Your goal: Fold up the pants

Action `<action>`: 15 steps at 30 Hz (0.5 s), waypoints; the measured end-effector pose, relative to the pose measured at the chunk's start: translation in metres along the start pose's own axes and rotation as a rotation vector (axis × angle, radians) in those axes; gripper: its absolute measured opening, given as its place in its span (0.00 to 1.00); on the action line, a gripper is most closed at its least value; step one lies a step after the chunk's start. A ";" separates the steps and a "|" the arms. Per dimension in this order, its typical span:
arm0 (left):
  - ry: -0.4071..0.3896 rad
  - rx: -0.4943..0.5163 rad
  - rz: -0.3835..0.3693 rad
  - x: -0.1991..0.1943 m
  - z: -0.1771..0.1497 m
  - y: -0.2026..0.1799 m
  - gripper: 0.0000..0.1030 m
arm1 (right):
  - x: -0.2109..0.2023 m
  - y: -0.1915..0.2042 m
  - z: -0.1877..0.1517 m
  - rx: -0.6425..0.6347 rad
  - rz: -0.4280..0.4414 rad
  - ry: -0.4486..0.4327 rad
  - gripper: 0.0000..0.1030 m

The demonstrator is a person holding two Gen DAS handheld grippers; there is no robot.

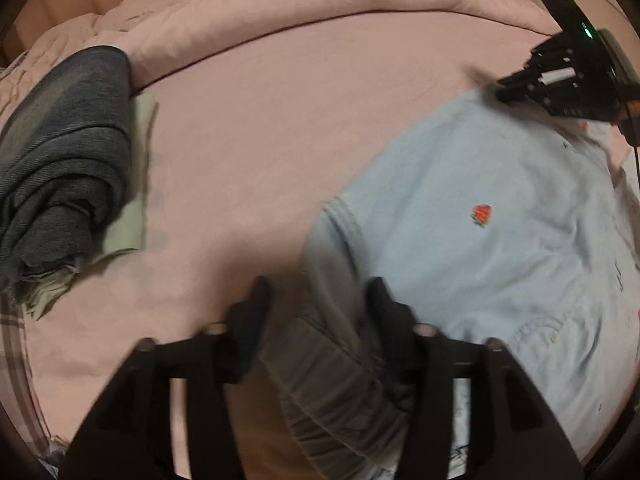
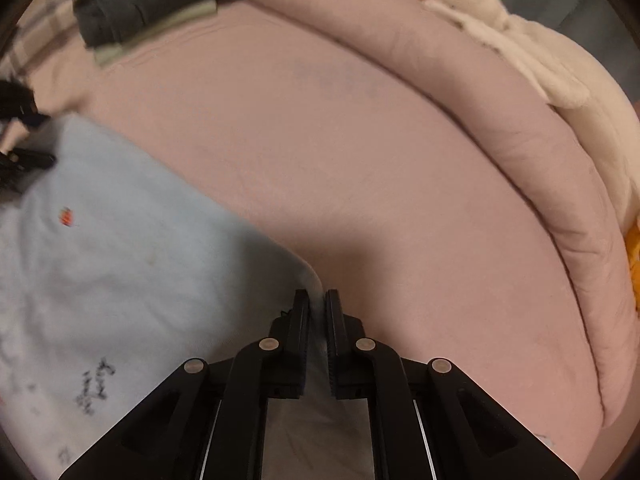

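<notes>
My R gripper [image 2: 318, 300] clenched on light-blue pants [image 2: 120, 248] edge; L gripper [image 1: 318, 300] released, fingers straddling waistband, on pink bedsheet [image 1: 260, 128].

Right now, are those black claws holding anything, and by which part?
The right gripper pinches a corner of the light blue pants. The left gripper is open astride their hem edge, not gripping.

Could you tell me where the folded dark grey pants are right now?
The dark grey pants lie at the left wrist view's left edge, atop a pale green garment, beside the pink duvet.
</notes>
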State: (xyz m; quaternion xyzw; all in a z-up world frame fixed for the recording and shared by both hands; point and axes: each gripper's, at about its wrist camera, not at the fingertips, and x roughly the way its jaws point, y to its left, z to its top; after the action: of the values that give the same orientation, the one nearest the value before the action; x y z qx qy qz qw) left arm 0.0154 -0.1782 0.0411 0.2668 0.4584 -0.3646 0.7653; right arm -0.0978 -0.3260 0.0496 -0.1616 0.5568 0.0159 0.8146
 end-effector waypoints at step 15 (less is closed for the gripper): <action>0.026 -0.011 -0.147 0.011 0.005 -0.012 0.27 | -0.004 -0.006 -0.025 0.186 0.136 0.026 0.32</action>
State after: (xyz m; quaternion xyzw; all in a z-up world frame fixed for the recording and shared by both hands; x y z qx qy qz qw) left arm 0.0118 -0.1929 0.0324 0.2331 0.4887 -0.4138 0.7319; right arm -0.1203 -0.3381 0.0471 -0.0474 0.5762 0.0175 0.8158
